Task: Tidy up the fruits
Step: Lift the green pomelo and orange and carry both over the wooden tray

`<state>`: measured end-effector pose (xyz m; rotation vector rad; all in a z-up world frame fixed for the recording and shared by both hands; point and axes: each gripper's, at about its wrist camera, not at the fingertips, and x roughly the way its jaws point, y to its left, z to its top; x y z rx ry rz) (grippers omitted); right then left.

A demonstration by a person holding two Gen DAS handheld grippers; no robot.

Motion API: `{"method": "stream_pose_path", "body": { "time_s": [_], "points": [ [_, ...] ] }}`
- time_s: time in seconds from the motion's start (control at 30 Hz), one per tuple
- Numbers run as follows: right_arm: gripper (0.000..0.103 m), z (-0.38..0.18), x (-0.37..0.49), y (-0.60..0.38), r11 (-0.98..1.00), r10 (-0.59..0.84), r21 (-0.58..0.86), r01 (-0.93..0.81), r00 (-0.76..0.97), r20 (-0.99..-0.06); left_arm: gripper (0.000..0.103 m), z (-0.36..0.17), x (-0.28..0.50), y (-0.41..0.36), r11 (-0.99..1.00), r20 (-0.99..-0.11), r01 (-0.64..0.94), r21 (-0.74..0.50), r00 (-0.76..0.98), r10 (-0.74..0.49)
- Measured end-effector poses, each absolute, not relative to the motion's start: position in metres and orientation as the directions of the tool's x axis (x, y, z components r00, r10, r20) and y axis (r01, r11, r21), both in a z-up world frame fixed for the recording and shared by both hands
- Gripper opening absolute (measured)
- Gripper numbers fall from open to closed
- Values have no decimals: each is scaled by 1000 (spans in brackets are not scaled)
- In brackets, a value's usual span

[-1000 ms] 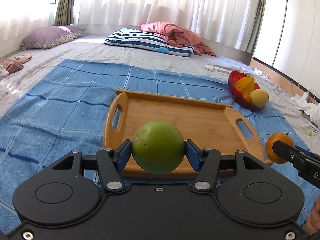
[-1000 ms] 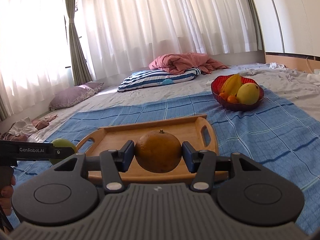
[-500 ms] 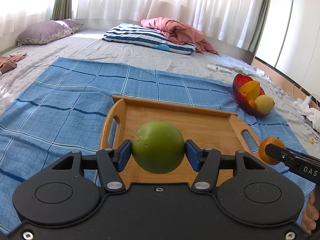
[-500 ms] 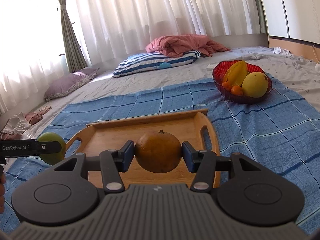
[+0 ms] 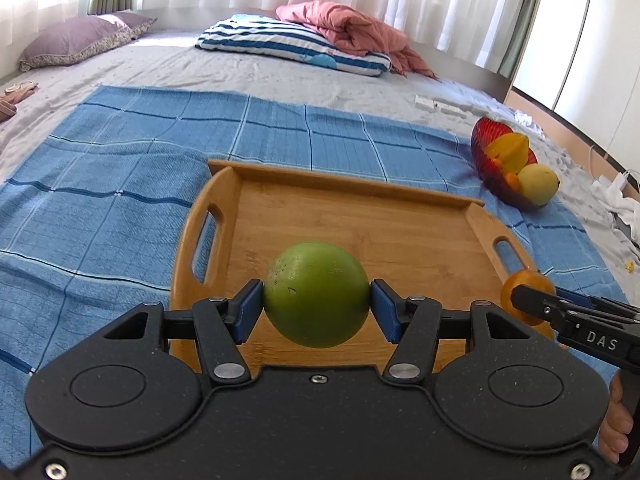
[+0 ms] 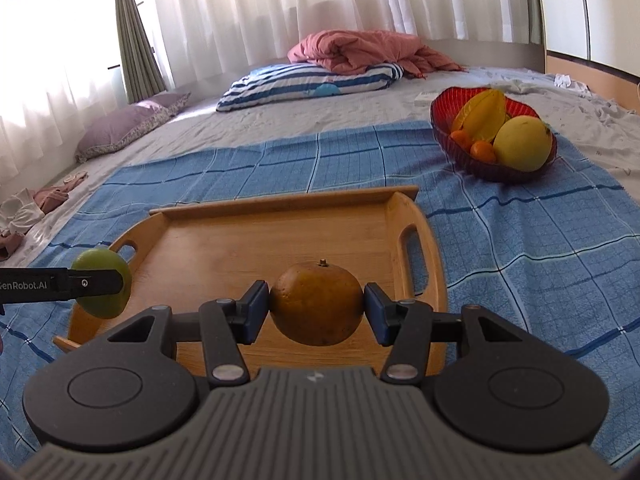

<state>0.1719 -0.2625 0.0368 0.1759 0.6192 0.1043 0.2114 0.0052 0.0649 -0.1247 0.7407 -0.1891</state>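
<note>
My left gripper (image 5: 317, 307) is shut on a round green fruit (image 5: 316, 294) and holds it above the near part of the wooden tray (image 5: 404, 216). My right gripper (image 6: 316, 311) is shut on an orange (image 6: 316, 304) above the tray's near right part (image 6: 280, 240). The orange and right gripper also show at the right of the left wrist view (image 5: 524, 296). The green fruit shows at the left of the right wrist view (image 6: 105, 288). A red bowl (image 6: 504, 170) beyond the tray holds a starfruit, a yellow mango and small oranges.
The tray lies on a blue checked cloth (image 5: 100, 200) spread over a grey bed. A striped pillow (image 5: 292, 46), a pink blanket (image 5: 352, 28) and a purple pillow (image 5: 80, 40) lie at the far end. White items (image 5: 440, 106) lie near the bowl.
Both grippers have moved forward and tilted down over the tray, still holding their fruit. The tray looks larger and nearer in both views.
</note>
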Motion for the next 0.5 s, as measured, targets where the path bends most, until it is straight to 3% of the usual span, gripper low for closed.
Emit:
{"method": "stream_pose_path", "body": {
  "time_s": [0.5],
  "points": [
    [56, 19, 184, -258, 978, 170, 204, -52, 765, -621, 56, 46, 226, 3, 979, -703, 108, -173, 682, -199]
  ]
}}
